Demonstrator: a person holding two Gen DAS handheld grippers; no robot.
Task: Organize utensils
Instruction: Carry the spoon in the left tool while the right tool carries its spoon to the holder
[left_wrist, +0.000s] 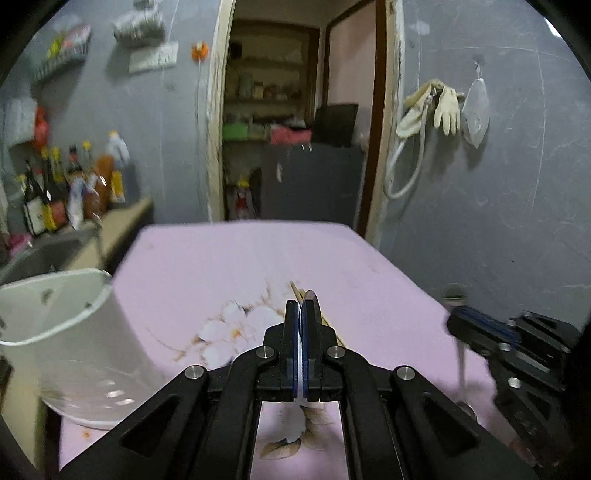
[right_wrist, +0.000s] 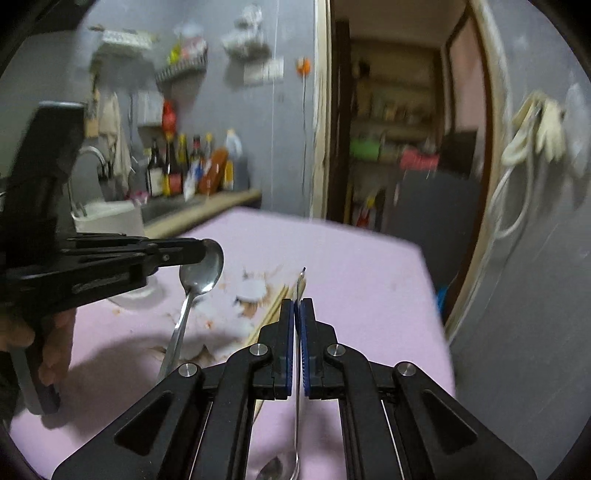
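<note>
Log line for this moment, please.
left gripper: shut on spoon | right gripper: shut on second spoon | chopsticks: on table | holder: left

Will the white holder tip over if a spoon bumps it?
Maybe. The white holder looks tall and thin-walled, probably light plastic, so a knock near its rim could rock it. It stands close to the purple table's edge, so the spoon in the left gripper should go in gently.

Utensil holder (left_wrist: 62, 332) on table (left_wrist: 369, 266) left edge; chopsticks (right_wrist: 275, 308) mid-table (lying flat); bottles (left_wrist: 70, 184) behind on counter (left_wrist: 125, 218).
</note>
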